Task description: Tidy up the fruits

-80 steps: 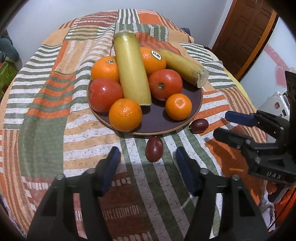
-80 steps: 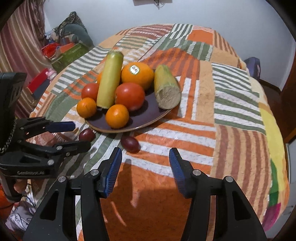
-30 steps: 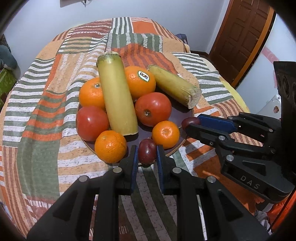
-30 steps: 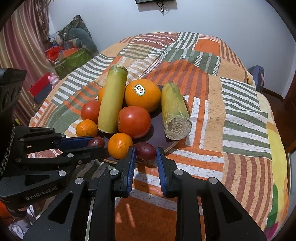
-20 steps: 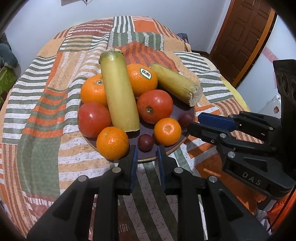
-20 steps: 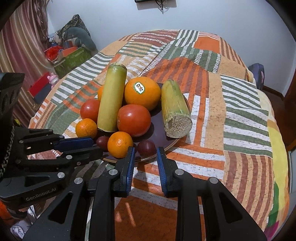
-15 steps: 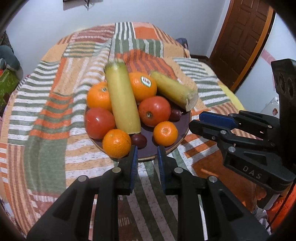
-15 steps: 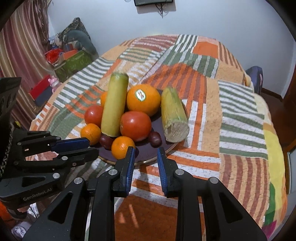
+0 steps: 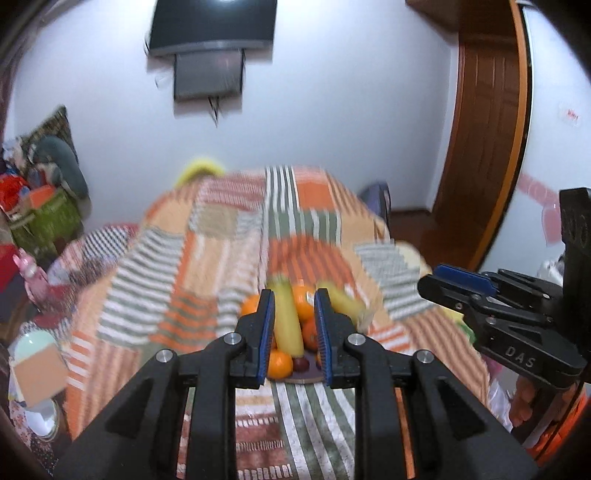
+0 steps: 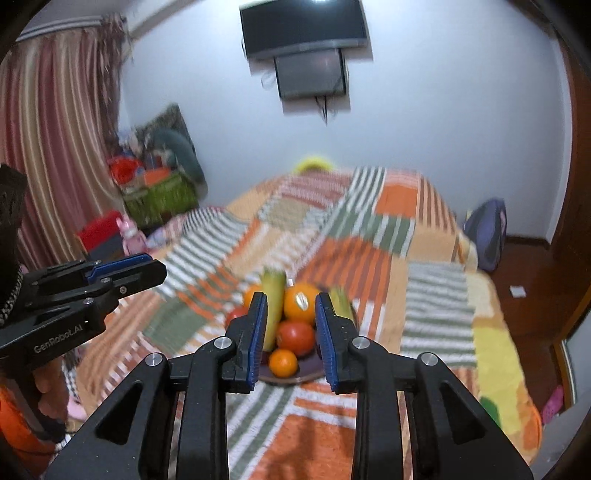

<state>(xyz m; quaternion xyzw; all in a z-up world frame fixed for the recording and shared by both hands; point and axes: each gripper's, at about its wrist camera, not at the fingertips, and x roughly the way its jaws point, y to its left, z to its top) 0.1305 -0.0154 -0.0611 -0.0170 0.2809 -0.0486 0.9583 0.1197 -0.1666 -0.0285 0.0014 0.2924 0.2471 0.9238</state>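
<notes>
A dark plate (image 9: pixel 300 377) (image 10: pixel 291 380) heaped with fruit rests on the striped patchwork blanket (image 9: pixel 207 280). On it are a long yellow-green piece (image 9: pixel 286 321) (image 10: pixel 273 306), a stickered orange (image 10: pixel 301 302), a tomato (image 10: pixel 295 336), a small orange (image 10: pixel 282 363) and a small dark fruit (image 9: pixel 301 364). My left gripper (image 9: pixel 293 306) (image 10: pixel 125 269) hangs high above and behind the plate, shut with nothing between its pads. My right gripper (image 10: pixel 290 306) (image 9: pixel 461 284) floats beside it, its jaws opening, and holds nothing.
A wall television (image 10: pixel 303 29) hangs over the far end of the bed. A wooden door (image 9: pixel 487 147) stands at the right. Curtains (image 10: pixel 48 147) and piled clutter (image 9: pixel 37 210) fill the left side. A backpack (image 10: pixel 485 229) leans by the far right corner.
Both grippers released their small dark fruits onto the plate, then rose and drew back. The views have tilted up, so the plate looks small and far below the fingertips.
</notes>
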